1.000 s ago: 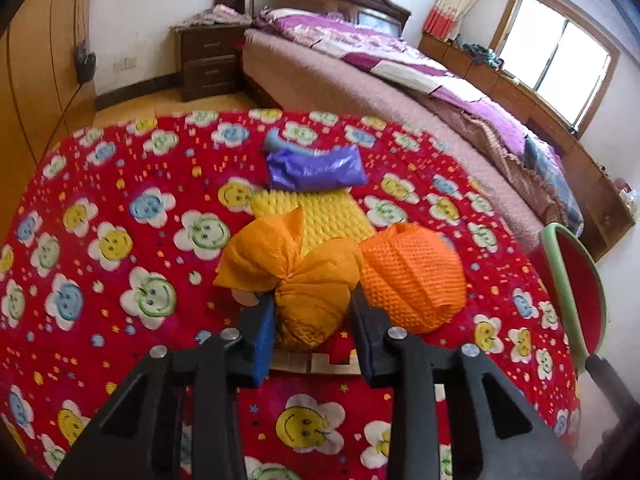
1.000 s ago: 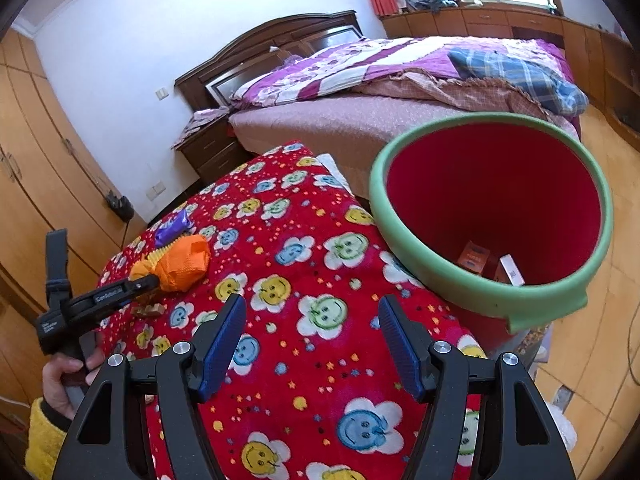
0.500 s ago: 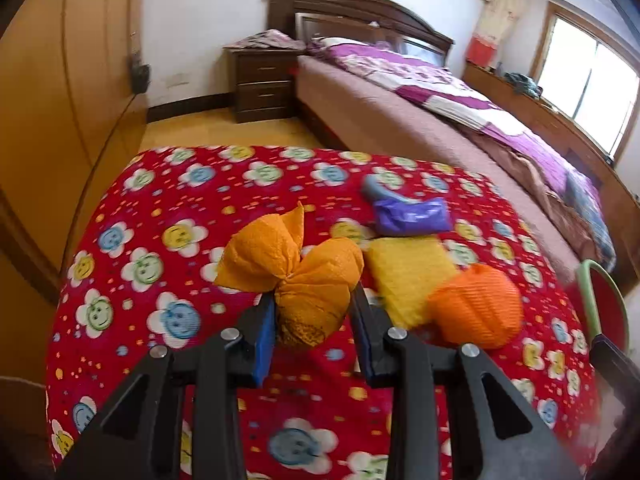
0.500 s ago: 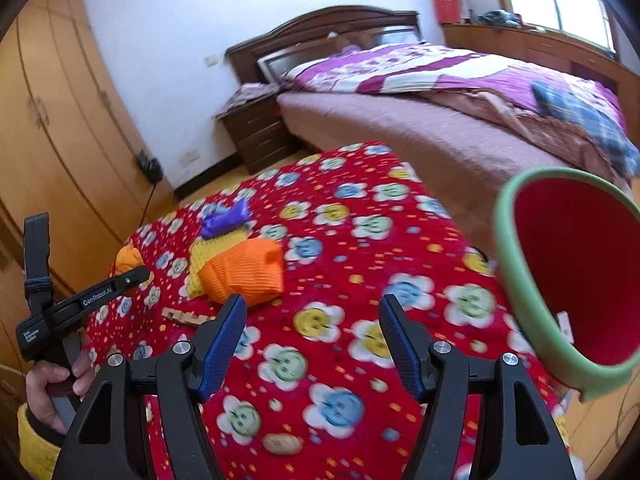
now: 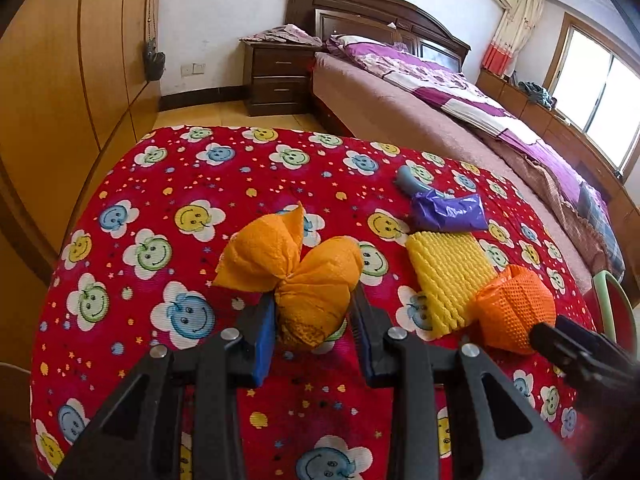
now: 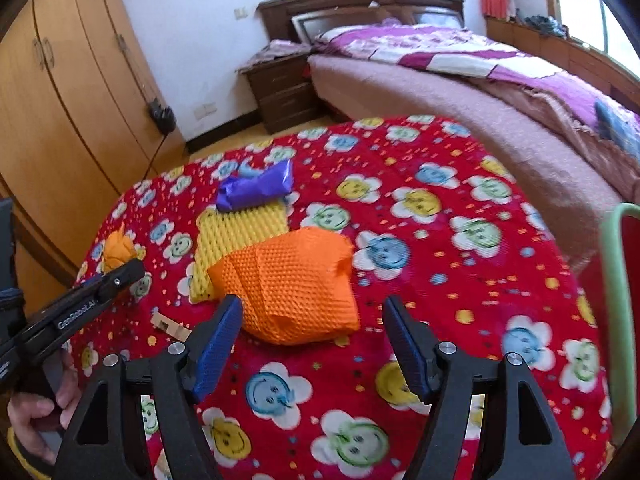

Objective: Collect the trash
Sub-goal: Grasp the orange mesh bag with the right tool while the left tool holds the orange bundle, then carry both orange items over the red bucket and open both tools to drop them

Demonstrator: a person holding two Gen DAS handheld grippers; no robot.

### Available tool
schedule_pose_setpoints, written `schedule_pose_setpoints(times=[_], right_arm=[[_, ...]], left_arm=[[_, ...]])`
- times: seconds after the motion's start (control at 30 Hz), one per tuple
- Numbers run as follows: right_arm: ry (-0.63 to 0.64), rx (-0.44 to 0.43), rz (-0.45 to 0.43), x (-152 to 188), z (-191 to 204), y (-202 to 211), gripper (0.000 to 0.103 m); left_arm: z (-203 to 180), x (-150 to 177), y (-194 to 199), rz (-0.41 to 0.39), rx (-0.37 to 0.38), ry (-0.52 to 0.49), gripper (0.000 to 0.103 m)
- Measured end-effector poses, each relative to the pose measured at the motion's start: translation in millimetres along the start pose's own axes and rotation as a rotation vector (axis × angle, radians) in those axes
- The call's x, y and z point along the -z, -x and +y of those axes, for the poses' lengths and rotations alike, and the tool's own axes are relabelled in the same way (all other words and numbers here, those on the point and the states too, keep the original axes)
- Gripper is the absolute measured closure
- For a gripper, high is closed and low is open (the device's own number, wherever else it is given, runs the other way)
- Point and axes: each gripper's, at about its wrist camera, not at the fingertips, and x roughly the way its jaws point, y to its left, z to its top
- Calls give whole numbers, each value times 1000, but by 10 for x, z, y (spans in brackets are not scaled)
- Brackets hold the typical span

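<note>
— What is held by the left gripper (image 5: 314,330)?

— A twisted orange paper wad (image 5: 298,270) is clamped between its blue pads; it is seen raised above the red smiley tablecloth (image 5: 192,208); in the right wrist view only a bit of the wad (image 6: 118,248) is visible past the gripper's tip.

— And the right gripper (image 6: 312,344)?

— Its fingers are spread wide with nothing between them; an orange foam net (image 6: 296,284) is found just ahead of them on the cloth; a yellow foam net (image 6: 236,242) is partly overlapped by it; a purple wrapper (image 6: 256,190) is laid at the yellow net's far edge; a small cardboard scrap (image 6: 170,326) is seen near the left pad.

— Where is the bin?

— A green-rimmed red bin (image 6: 620,300) is glimpsed at the table's right edge; a bed (image 6: 460,80) and a nightstand (image 6: 280,88) are seen beyond.
</note>
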Motion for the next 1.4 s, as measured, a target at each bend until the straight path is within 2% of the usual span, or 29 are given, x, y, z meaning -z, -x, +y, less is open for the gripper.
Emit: schedule_pose_setpoints(times=[0.07,0.13,0.17,0.2,0.23,0.27,0.4,0.73,1.0,1.13,1.4], right_arm=[[-16,-14,20,14,-16,-61,30],[-24,-15,10,38,-32,-71,37],[-20,-14,6,45,-29,-65,51],[-20,-22,10,50,-36,-63,59],[-26,-39,11,58,-49,-55,62],[-27,-48,10,64,-52,-47,73],[-30,-66,-18,111,-85,93,85],[-141,-83,-133,339,-340,793,87],[-187,-20,-231,586,-553,1343,87],[-215,23,-271,708,-729,1576,87],[-286,95,-314,923,-1149,1872,87]], left_arm=[[-1,4,11,-1,5,-3,69],[-12,7,26,-5,10,-4,69],[-19,7,39,-8,12,-5,69],[-22,11,56,-9,14,-6,69],[-35,11,69,-10,15,-7,69],[-46,14,83,-10,19,-8,69],[-137,26,194,-5,51,-28,69],[-441,148,688,-46,131,-79,69],[-764,331,1011,-54,199,-125,69],[-920,408,1081,-40,237,-138,69],[-1472,547,1127,-1,313,-219,69]])
